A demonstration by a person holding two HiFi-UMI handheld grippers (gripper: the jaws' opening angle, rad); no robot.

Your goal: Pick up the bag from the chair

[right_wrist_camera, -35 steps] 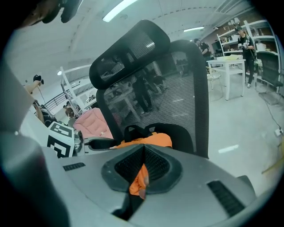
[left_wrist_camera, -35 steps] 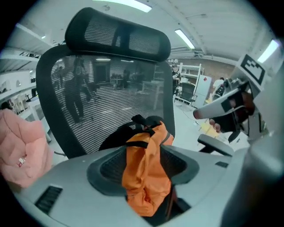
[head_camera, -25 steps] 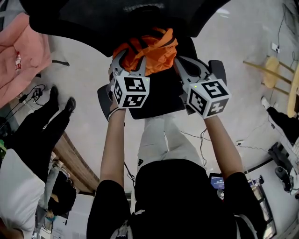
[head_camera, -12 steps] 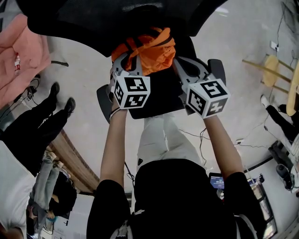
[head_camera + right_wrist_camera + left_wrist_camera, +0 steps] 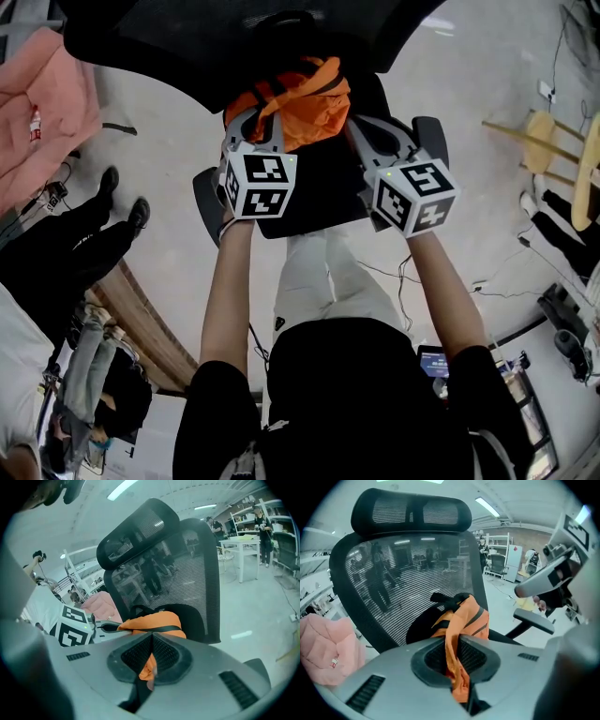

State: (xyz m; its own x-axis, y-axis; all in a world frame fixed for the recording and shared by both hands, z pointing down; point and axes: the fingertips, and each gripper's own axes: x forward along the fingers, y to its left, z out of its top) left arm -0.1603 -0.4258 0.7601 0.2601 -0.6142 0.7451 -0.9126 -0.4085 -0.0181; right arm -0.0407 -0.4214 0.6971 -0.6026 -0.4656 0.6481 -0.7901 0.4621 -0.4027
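**Orange bag pinched from both sides over the chair seat**

The orange bag point(image 5: 298, 98) is sitting as a crumpled bundle in front of the mesh backrest of the black office chair point(image 5: 169, 33), over the seat. No view is showing whether its underside is touching the cushion. Its long axis is running side to side across the seat, from one gripper to the other, with the end by the right gripper riding slightly nearer the backrest. Its black straps point(image 5: 449, 599) are bunching on top and pointing toward the backrest.

The left gripper point(image 5: 253, 124) is clamping a fold of orange fabric at the bag's left end. In the left gripper view, the cloth point(image 5: 459, 665) is passing down between the jaws, which are pressing in on it. The right gripper point(image 5: 364, 129) is doing the same at the right end. In the right gripper view, its jaws are closing on a smaller tuck of orange fabric point(image 5: 149, 665) with a black strap beside it.

The headrest point(image 5: 410, 513) is standing above the backrest, and an armrest point(image 5: 533, 620) is projecting on the chair's right. A pink padded garment point(image 5: 42, 103) is lying beyond the chair on the person's left.
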